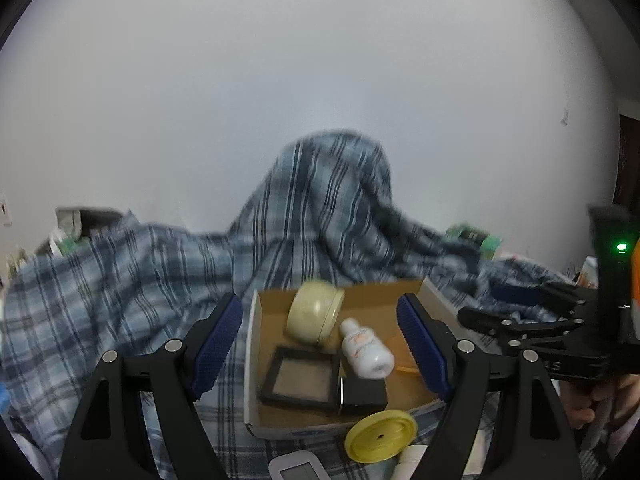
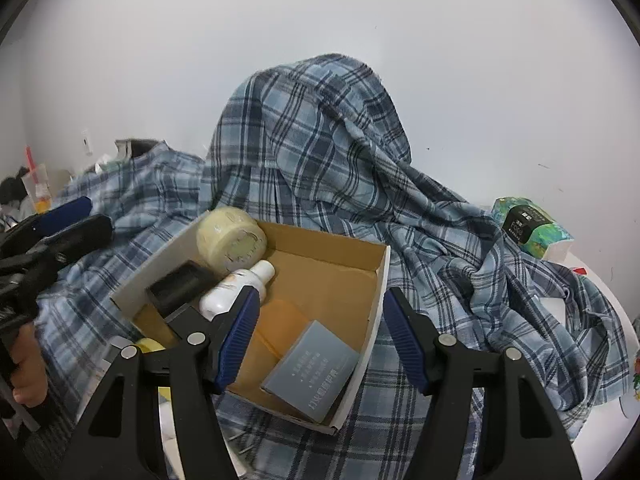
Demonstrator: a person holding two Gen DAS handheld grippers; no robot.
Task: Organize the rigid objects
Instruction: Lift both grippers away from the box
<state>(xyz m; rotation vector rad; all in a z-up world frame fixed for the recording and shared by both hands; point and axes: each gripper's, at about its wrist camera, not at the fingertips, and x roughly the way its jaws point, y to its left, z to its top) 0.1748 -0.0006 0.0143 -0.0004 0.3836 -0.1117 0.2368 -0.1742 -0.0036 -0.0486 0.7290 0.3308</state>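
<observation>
An open cardboard box (image 1: 376,292) (image 2: 320,240) lies on a blue plaid cloth. It holds a cream round jar (image 1: 314,312) (image 2: 232,240), a white bottle (image 1: 366,350) (image 2: 236,290), a black square frame (image 1: 300,378), a small black box (image 1: 364,392) (image 2: 180,286) and a grey card box (image 2: 316,368). A yellow lid (image 1: 380,436) lies just outside the box's near edge. My left gripper (image 1: 320,344) is open and empty above the box. My right gripper (image 2: 318,334) is open and empty over the box; it also shows in the left wrist view (image 1: 516,308).
The plaid cloth (image 2: 320,140) is heaped high behind the box against a white wall. A green tissue pack (image 2: 528,226) lies at the right. A white device (image 1: 298,468) and a white tube (image 1: 410,460) lie near the yellow lid. A drink cup (image 2: 38,188) stands at the far left.
</observation>
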